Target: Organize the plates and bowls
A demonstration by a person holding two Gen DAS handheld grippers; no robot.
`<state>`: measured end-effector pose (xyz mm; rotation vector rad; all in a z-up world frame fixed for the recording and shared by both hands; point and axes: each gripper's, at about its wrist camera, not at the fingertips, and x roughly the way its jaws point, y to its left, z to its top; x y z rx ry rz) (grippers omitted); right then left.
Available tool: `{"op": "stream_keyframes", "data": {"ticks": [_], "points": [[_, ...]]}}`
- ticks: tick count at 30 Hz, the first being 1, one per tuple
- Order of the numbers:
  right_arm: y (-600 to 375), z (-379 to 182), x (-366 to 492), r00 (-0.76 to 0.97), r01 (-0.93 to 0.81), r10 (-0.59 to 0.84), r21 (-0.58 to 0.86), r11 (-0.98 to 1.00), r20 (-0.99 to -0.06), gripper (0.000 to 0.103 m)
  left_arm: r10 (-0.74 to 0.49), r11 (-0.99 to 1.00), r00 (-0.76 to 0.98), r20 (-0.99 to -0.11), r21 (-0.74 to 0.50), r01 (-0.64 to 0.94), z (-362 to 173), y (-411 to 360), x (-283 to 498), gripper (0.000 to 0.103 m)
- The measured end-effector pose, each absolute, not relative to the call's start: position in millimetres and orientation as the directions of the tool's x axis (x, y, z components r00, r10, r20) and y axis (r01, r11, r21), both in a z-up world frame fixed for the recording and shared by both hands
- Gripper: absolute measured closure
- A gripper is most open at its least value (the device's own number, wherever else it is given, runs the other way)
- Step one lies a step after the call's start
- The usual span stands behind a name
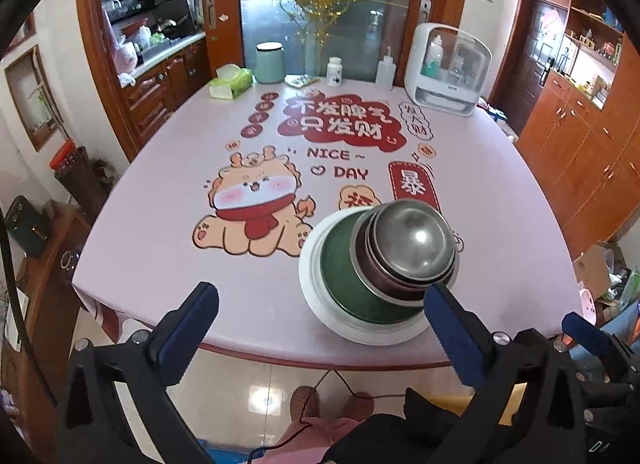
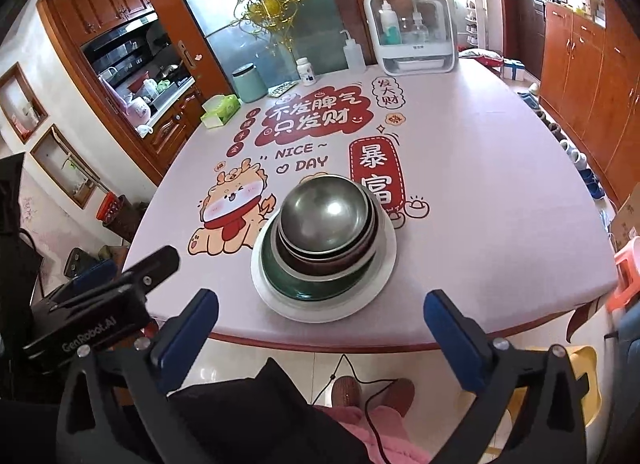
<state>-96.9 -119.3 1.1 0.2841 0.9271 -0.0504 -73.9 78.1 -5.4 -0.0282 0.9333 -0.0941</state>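
A round white plate (image 2: 384,280) sits near the front edge of the pink printed table (image 2: 500,200). On it rest a glossy green dish (image 2: 320,290), a dark maroon bowl (image 2: 320,262), perhaps two, and a dull steel bowl (image 2: 324,216) nested on top. Left gripper (image 1: 322,304) and right gripper (image 2: 322,310) hang over the edge, blue ribbed pads wide apart, holding nothing.

The top bowl (image 2: 325,216) is brushed metal, dull grey with a bright glint. Under it sits a dark maroon bowl (image 2: 320,264) and a glossy green dish (image 2: 316,288) on a smooth white plate (image 2: 320,310) — glazed, by the sheen. The tablecloth (image 2: 480,204) is smooth, faintly shiny pink. At twelve o'clock, frosted glass door (image 2: 280,36); wood cabinets (image 2: 592,76) — varnished — at two.
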Motion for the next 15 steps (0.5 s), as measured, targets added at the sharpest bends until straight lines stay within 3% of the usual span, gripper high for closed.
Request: {"op": "stream_keyframes", "data": {"ticks": [15], "points": [[-125,-2,-87,0.613,0.158,0.100,0.245,0.956,-0.784,0.000,-0.041,0.997,0.676,-0.736,0.009,0.071,14,67,-75,0.001]]}}
